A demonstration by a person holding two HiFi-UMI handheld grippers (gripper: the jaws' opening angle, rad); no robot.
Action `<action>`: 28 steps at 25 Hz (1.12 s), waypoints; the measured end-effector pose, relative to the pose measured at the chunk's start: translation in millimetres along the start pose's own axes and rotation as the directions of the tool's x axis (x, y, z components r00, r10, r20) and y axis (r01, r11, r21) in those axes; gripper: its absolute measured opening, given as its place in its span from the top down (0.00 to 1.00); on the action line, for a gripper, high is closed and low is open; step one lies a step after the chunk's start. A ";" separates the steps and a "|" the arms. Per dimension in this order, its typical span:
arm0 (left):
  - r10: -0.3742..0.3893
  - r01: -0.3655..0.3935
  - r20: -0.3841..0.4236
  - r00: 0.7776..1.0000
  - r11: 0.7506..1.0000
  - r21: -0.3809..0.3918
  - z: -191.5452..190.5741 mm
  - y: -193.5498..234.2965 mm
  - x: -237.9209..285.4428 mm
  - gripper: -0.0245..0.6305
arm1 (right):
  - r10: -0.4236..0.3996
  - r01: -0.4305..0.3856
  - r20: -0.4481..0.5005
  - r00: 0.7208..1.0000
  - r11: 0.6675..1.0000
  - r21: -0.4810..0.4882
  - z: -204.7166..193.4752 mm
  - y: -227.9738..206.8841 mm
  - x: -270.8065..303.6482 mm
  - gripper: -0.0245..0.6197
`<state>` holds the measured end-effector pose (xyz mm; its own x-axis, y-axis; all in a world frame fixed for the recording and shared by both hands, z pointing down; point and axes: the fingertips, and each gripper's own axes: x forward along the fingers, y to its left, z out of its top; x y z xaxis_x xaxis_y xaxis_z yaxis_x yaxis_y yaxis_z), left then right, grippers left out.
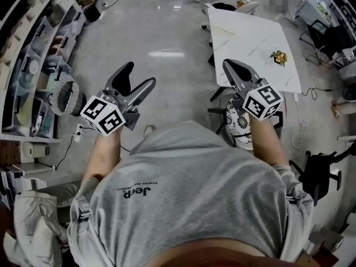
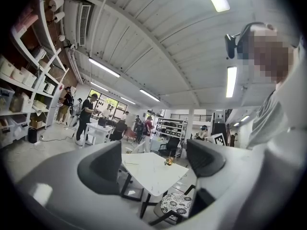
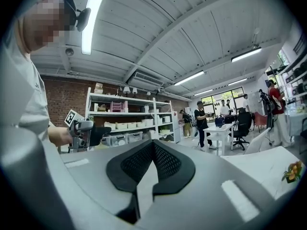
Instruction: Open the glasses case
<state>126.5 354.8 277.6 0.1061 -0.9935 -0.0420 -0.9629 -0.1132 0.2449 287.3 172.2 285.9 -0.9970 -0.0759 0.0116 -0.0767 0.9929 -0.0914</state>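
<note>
Grey shirt (image 1: pixel 189 188) nearest; two tools (both empty): left tool (image 1: pixel 139 75) wide apart, right tool (image 1: pixel 229 65) closed; one white table (image 1: pixel 250 43).

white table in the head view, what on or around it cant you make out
Small flower-like item on the white table: too small to identify, head view.
The patterned seat: partly behind the right gripper, head view.
No glasses case shows in any view.
</note>
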 end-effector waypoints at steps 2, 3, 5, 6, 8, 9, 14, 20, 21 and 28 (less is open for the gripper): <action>-0.008 0.008 -0.007 1.000 1.000 -0.005 -1.1 4.5 6.1 0.27 | -0.007 0.007 -0.001 1.000 1.000 0.000 0.8 -3.8 2.7 0.96; -0.012 0.012 -0.013 1.000 1.000 -0.010 -1.6 7.5 9.2 0.27 | -0.010 0.010 -0.004 1.000 1.000 -0.002 1.1 -5.0 5.4 0.96; -0.030 0.029 -0.022 0.999 0.999 -0.017 -3.7 15.4 15.2 0.27 | -0.015 0.015 -0.015 1.000 1.000 -0.009 0.4 -6.2 12.9 0.96; -0.040 0.040 -0.026 0.999 0.999 -0.020 -5.2 20.6 18.3 0.27 | -0.018 0.018 -0.022 1.000 1.000 -0.014 -0.6 -7.1 17.4 0.96; -0.061 0.060 -0.029 0.998 0.998 -0.029 -7.5 35.0 24.9 0.27 | -0.033 0.032 -0.032 0.999 0.999 -0.021 -2.4 -11.2 28.3 0.96; -0.071 0.070 -0.028 0.997 0.997 -0.033 -7.7 44.3 28.5 0.27 | -0.043 0.043 -0.035 0.998 0.999 -0.023 -3.0 -14.4 35.3 0.96; -0.126 0.125 -0.008 0.992 0.991 -0.056 -1.0 109.9 51.3 0.27 | -0.098 0.096 -0.040 0.994 0.995 -0.041 -3.5 -30.3 84.1 0.96; -0.218 0.217 -0.002 0.976 0.974 -0.056 28.1 210.2 91.9 0.27 | -0.170 0.168 -0.021 0.985 0.984 -0.053 11.9 -56.3 178.0 0.96; -0.226 0.225 -0.003 0.974 0.973 -0.052 35.5 227.5 97.0 0.27 | -0.174 0.173 -0.019 0.985 0.983 -0.055 15.3 -59.4 196.4 0.96; -0.251 0.251 -0.029 0.967 0.968 -0.003 86.2 344.0 127.1 0.27 | -0.187 0.187 0.007 0.982 0.981 -0.056 36.1 -83.5 321.6 0.96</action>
<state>-212.6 190.8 272.9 0.3520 -0.9331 -0.0737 -0.9046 -0.3594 0.2293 -27.1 61.6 261.3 -0.9652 -0.2607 0.0212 -0.2613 0.9647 -0.0322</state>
